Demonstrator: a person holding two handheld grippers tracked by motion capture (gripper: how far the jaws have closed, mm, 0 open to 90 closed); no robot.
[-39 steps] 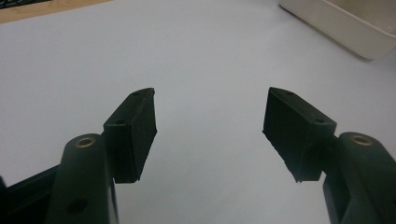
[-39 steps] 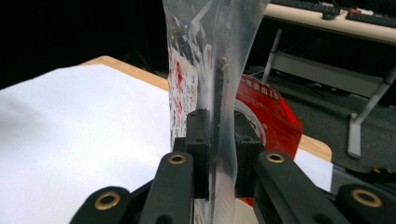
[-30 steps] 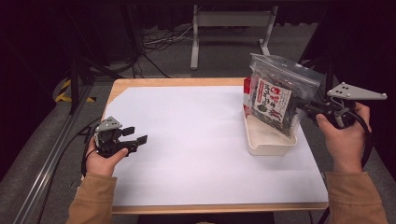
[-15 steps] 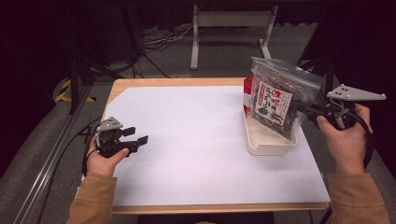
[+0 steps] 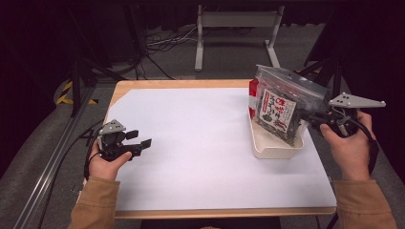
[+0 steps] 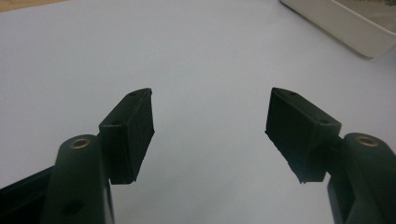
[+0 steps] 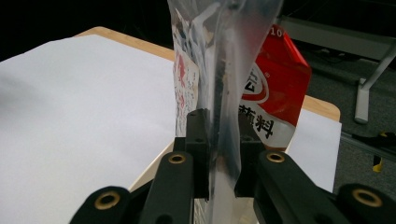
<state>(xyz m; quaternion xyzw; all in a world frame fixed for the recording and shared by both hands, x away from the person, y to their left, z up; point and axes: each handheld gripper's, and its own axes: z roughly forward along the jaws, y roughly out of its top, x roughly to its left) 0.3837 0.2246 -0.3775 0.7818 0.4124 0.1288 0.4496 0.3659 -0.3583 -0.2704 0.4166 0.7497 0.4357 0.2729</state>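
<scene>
High view: right gripper [image 5: 313, 119] clamps the clear seaweed snack bag [image 5: 282, 109], which has risen slightly against a second ago and hangs just above the white tray [image 5: 272, 148]; extraction appears underway.

Left gripper view: left gripper [image 6: 210, 126] unchanged, jaws apart over white paper, empty.

Right gripper view: jaws pinch the bag's edge; red carton [image 7: 273, 98] behind.

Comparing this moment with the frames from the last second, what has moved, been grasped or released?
Almost nothing. The right gripper remains shut on the clear plastic bag of dark dried food, which has shifted marginally while held over the white rectangular tray. The red carton behind it is unmoved. The left gripper stays where it was, open and empty over the white paper sheet. Nothing was picked up or let go.
</scene>
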